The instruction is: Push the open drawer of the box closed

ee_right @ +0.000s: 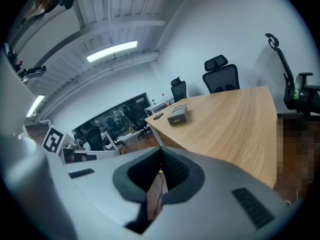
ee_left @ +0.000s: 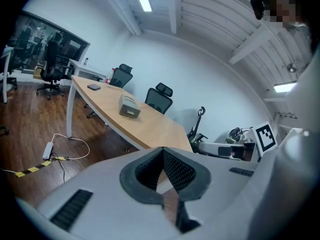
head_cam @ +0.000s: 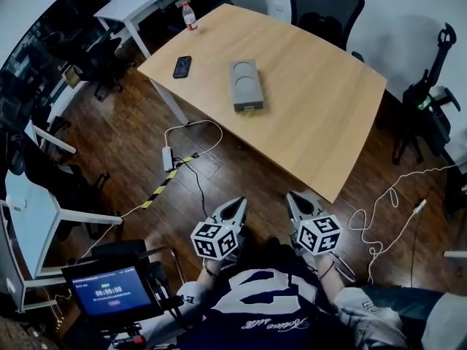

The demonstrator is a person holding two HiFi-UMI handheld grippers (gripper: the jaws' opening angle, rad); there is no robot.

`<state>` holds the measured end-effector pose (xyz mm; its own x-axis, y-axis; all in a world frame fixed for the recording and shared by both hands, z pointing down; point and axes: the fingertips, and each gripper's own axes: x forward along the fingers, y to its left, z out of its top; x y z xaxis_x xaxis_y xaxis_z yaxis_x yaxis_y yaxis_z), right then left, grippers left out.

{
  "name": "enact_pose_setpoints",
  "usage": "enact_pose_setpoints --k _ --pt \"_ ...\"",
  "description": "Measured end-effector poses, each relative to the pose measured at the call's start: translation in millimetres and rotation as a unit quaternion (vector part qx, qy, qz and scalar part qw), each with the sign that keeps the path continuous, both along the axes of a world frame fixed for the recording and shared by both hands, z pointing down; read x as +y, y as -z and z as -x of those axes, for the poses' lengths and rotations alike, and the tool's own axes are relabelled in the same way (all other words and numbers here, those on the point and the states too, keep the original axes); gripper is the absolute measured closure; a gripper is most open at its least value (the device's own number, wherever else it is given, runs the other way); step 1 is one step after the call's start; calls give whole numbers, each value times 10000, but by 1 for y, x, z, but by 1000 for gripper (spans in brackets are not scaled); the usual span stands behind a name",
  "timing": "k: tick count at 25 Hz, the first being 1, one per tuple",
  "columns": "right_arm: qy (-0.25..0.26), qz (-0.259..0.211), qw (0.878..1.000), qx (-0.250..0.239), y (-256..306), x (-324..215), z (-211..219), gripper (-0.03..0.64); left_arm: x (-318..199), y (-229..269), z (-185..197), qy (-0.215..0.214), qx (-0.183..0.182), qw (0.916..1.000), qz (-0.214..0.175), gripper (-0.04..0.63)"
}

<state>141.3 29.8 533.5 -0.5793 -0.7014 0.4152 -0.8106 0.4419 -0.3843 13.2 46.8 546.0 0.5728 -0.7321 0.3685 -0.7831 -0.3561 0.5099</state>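
Though both pairs of jaws are closed on nothing, the grey box (head_cam: 246, 84) lies well ahead on the counter (head_cam: 321, 115). Its long axis and drawer end (head_cam: 248, 107) point at the left gripper (head_cam: 235, 206). The right gripper (head_cam: 293, 199) sits off that line.

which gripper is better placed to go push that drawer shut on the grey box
Left, probably. Both grippers are well short of the table, jaws together, but the open drawer of the box faces almost straight at the left gripper; the right gripper sits off to one side.
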Motion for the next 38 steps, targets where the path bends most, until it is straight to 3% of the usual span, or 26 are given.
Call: enact_pose_setpoints --k 4,13,38 --pt "240 22 9997 -72 -1 22 -15 627 38 3 -32 -63 -174 9998 -13 597" --pt "760 -144 9961 -415 3 59 -35 626 101 11 -64 506 -457 9975 -183 597" --pt "1295 -321 9905 -334 11 49 -6 626 87 17 -44 723 -573 9952 -339 597"
